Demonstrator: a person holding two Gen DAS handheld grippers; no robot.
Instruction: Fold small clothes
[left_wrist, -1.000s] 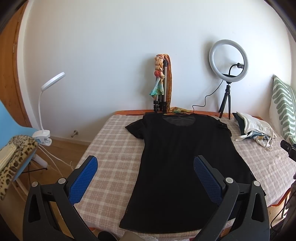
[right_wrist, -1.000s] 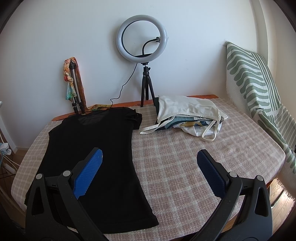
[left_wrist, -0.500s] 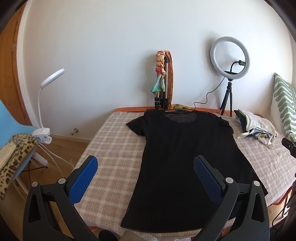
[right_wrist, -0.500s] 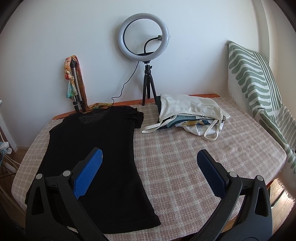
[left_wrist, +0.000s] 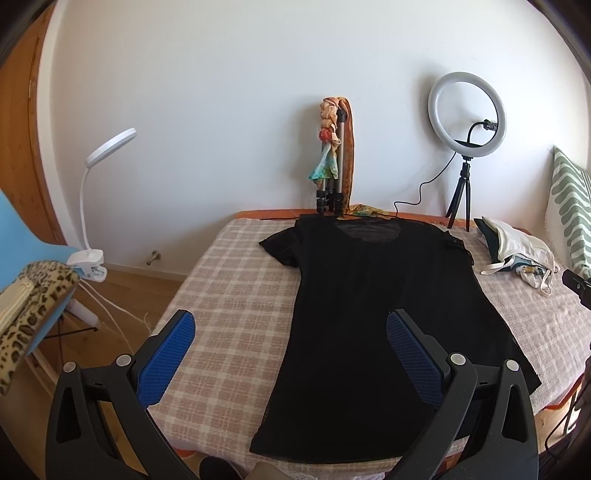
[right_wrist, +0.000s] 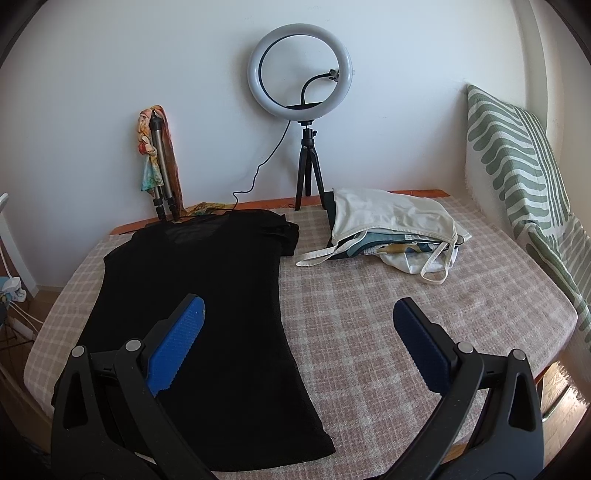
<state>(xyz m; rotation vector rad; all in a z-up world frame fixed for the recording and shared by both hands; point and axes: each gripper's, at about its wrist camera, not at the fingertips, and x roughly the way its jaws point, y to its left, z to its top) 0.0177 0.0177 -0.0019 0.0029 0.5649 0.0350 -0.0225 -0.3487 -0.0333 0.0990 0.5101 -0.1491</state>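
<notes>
A black short-sleeved T-shirt (left_wrist: 376, 314) lies flat on the checked table cover (left_wrist: 229, 295), neck toward the wall and hem at the near edge. It also shows in the right wrist view (right_wrist: 199, 295). My left gripper (left_wrist: 290, 325) is open and empty, held above the shirt's lower left side. My right gripper (right_wrist: 297, 314) is open and empty, above the shirt's right edge and the bare cover (right_wrist: 369, 314). A pile of light clothes (right_wrist: 391, 229) lies at the back right; it also shows in the left wrist view (left_wrist: 517, 251).
A ring light on a small tripod (right_wrist: 301, 74) and a folded tripod with a scarf (right_wrist: 159, 158) stand at the wall. A green-striped cushion (right_wrist: 517, 158) leans at the right. A white clip lamp (left_wrist: 96, 221) and a blue chair with leopard fabric (left_wrist: 26, 288) stand left of the table.
Both grippers have pulled back a little from the table, so the shirt and the wall objects look slightly farther. Both stay open and nothing on the table has moved.
</notes>
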